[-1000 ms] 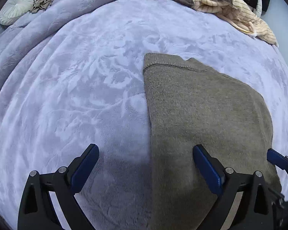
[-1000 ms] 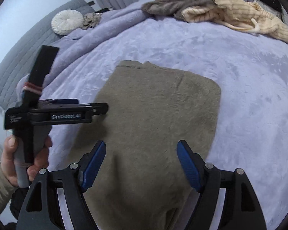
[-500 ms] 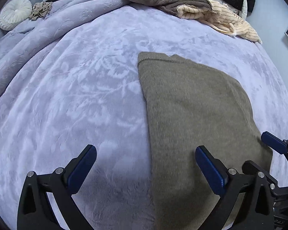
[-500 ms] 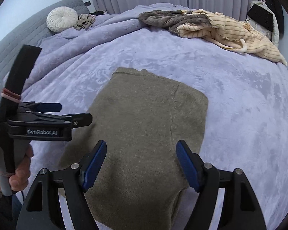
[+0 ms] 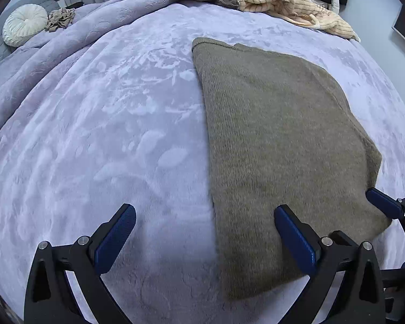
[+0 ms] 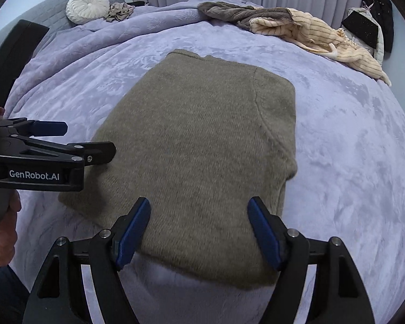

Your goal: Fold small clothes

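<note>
Item: olive sweater (image 6: 202, 148), part-folded, flat on lavender blanket (image 5: 94, 135). Left gripper (image 5: 202, 240) and right gripper (image 6: 198, 232) hover with jaws apart, empty. Risk: plush blanket pinched with the hem, dragging the fold askew
</note>
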A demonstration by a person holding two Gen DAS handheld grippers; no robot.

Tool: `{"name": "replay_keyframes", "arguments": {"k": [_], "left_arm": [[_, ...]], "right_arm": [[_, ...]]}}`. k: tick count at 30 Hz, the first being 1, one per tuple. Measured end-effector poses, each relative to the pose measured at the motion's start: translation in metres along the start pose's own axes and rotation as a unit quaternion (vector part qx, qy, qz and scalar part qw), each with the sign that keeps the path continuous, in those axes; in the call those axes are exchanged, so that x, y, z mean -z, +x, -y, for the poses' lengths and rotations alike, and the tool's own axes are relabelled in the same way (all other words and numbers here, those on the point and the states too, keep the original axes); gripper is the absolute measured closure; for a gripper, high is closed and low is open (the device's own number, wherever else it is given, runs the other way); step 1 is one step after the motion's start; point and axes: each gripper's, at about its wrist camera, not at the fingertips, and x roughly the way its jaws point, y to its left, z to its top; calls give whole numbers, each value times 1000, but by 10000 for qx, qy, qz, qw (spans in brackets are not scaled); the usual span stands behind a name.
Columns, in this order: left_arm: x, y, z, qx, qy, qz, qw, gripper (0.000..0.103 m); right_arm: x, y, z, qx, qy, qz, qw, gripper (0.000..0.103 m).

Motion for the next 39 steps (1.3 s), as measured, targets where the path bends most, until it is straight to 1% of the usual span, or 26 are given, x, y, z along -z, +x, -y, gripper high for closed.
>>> {"name": "replay_keyframes", "arguments": {"k": [2, 5, 7, 11, 16, 19, 22, 27, 30, 32, 34, 37, 39], "left_arm": [[10, -1, 3, -5, 58, -55, 10000, 0], [22, -8, 7, -55, 202, -12, 9998, 0], [25, -16, 7, -30, 209, 59, 9998, 0], [27, -38, 7, 2, 176, 290, 9994, 0], [21, -60, 10, 55, 166, 586, 9981, 0], [15, -66, 13, 71, 161, 673, 9976, 0], [9, -66, 17, 93, 191, 692, 9974, 0], [-4, -60, 25, 36, 279, 707, 9971, 0], [-20, -47, 28, 70, 309, 613, 9976, 0], [-32, -32, 27, 132, 293, 485, 9983, 0], [-43, -16, 24, 75, 199, 318, 9993, 0], [-58, 10, 15, 239, -25, 1, 9997, 0], [-65, 24, 10, 511, -180, -175, 9984, 0]], "right_arm": [[11, -5, -1, 29, 52, 12, 10000, 25], [20, -14, 2, -64, 197, -13, 9998, 25], [23, -20, 2, -39, 187, -57, 9998, 25], [21, -43, 0, 5, 226, 98, 9997, 25], [13, -62, 3, 142, 302, 299, 9990, 25], [9, -69, 8, 161, 415, 361, 9984, 25], [7, -74, 16, 137, 523, 443, 9976, 24], [-1, -71, 35, 185, 710, 447, 9963, 24], [-11, -65, 54, 53, 925, 464, 9946, 23], [-21, -54, 69, -70, 1070, 400, 9934, 23], [-31, -40, 85, -122, 1258, 293, 9915, 23], [-45, -14, 109, -356, 1607, 63, 9863, 23], [-53, 2, 118, -520, 1752, -65, 9831, 23]]}}
